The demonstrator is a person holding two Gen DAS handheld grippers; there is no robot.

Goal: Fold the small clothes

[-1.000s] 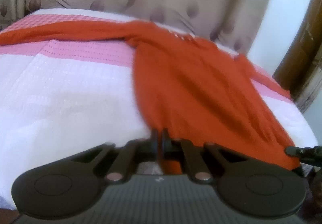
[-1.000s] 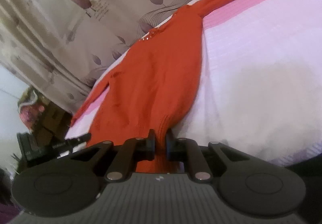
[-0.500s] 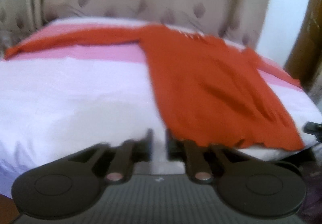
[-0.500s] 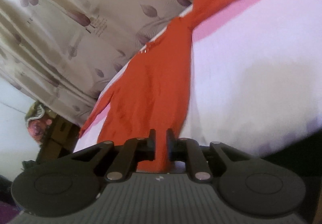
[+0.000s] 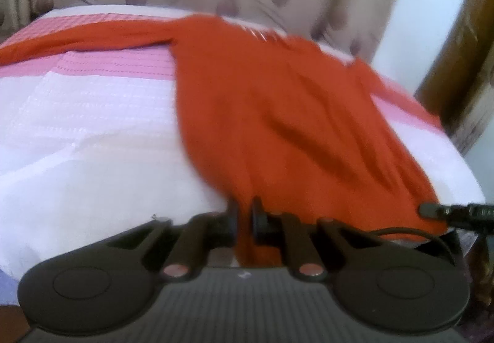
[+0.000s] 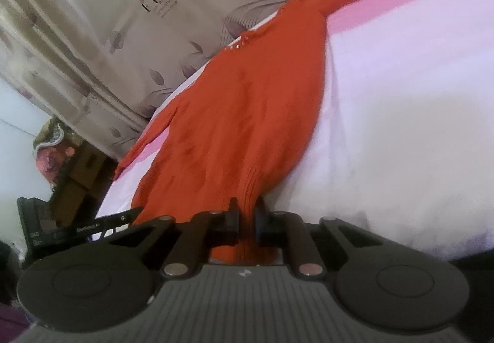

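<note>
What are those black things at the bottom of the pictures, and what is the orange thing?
A person holds a pinching tool in each hand, with a camera on each that looks along its two fingers. One picture is from the left tool, the other from the right tool. An orange sweater lies spread on a pink and white bed cover. Both tools' jaws have just been closing, and each pinches the sweater's near edge.

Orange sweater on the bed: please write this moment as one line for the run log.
garment: orange sweater flat on pink-white bedcover | left gripper: just closed on hem | right gripper: just closed on hem | fold: not started
</note>
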